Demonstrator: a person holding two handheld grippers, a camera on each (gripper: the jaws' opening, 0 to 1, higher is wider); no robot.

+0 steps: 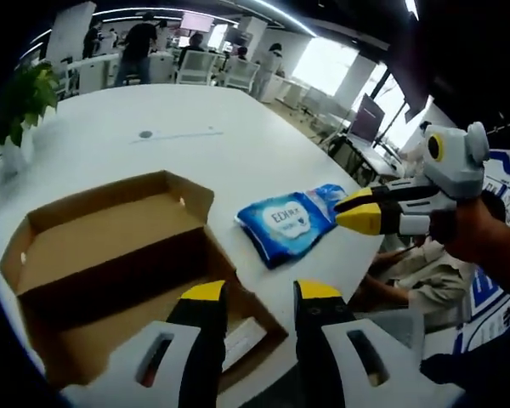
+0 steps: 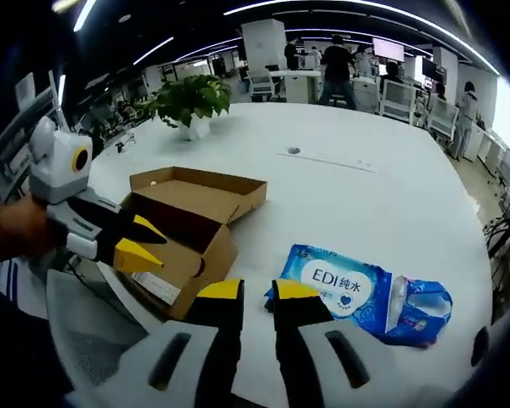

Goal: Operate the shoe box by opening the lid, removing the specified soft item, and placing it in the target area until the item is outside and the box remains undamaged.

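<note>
In the left gripper view, the left gripper (image 1: 257, 297) sits nearest, its yellow-tipped jaws parted by a narrow gap and holding nothing, poised over the near end of the shoe box (image 1: 110, 255). The box is brown cardboard and lies at the near edge of the white surface (image 1: 153, 127) with its lid (image 1: 119, 200) thrown back, the inside bare but for a white label on the near flap.

Just beyond the box, towards the surface's side edge, lies the blue wet-wipe pack (image 1: 291, 221), flat on the surface and outside the box. The right gripper (image 1: 357, 210) comes in from the right, its jaws close together at the pack's far end; whether they pinch it I cannot tell.

In the right gripper view, the right gripper (image 2: 257, 293) has a narrow gap between its jaws, the tips just at the near corner of the wet-wipe pack (image 2: 357, 293), whose torn end is crumpled. The left gripper (image 2: 140, 242) is over the shoe box (image 2: 191, 225), its lid (image 2: 200, 189) open.

Farther off, a potted plant (image 2: 187, 102) stands near the far edge of the surface (image 2: 365, 187). Beyond are desks, chairs and standing people (image 2: 336, 64).
</note>
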